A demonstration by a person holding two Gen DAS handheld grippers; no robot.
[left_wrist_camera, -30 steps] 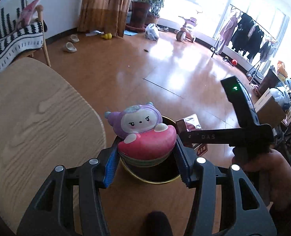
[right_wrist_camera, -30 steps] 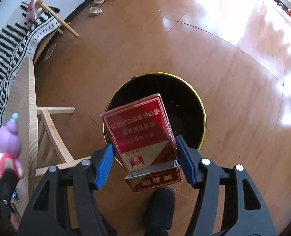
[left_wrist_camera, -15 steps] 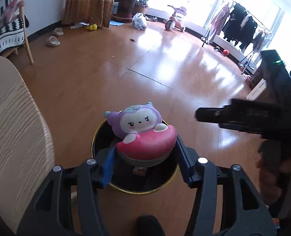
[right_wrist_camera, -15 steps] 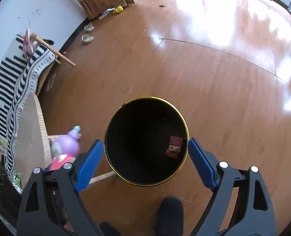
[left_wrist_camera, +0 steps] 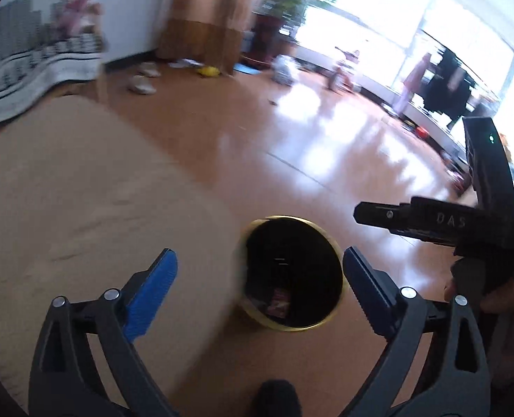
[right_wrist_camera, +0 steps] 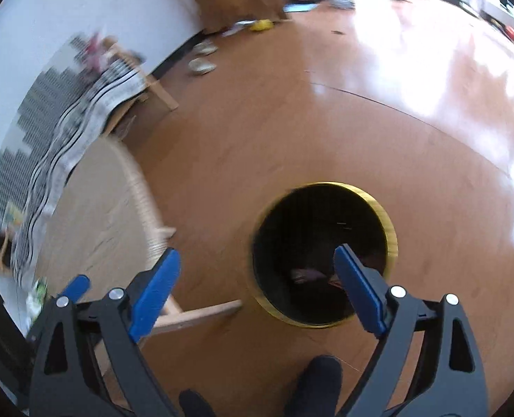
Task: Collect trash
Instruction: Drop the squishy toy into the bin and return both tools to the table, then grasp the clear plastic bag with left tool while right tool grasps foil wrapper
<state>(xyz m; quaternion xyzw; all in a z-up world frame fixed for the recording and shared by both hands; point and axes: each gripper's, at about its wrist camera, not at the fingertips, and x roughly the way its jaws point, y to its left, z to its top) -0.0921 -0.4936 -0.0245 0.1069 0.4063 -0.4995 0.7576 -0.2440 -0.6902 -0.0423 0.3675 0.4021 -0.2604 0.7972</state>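
Observation:
A black trash bin with a gold rim [left_wrist_camera: 330, 243] stands on the wooden floor beside the table; it also shows in the right wrist view [right_wrist_camera: 391, 229]. A red cigarette packet [left_wrist_camera: 280, 304] lies at its bottom, and blurred pinkish items [right_wrist_camera: 305, 274] show inside in the right wrist view. My left gripper [left_wrist_camera: 258, 286] is open and empty above the bin's near edge. My right gripper [right_wrist_camera: 255, 279] is open and empty, above the bin's left rim; its body [left_wrist_camera: 441, 220] shows at the right in the left wrist view.
A round light-wood table [left_wrist_camera: 83, 201] is at the left, its edge next to the bin; it also shows in the right wrist view [right_wrist_camera: 100, 208]. A striped cloth on a chair [right_wrist_camera: 65, 118] is behind. Slippers [right_wrist_camera: 201, 64] and a curtain [left_wrist_camera: 208, 21] are far back.
My left gripper has opened and the plush toy it held is gone from its jaws. The right gripper stays open after dropping the red packet. Both views have shifted and are blurred.

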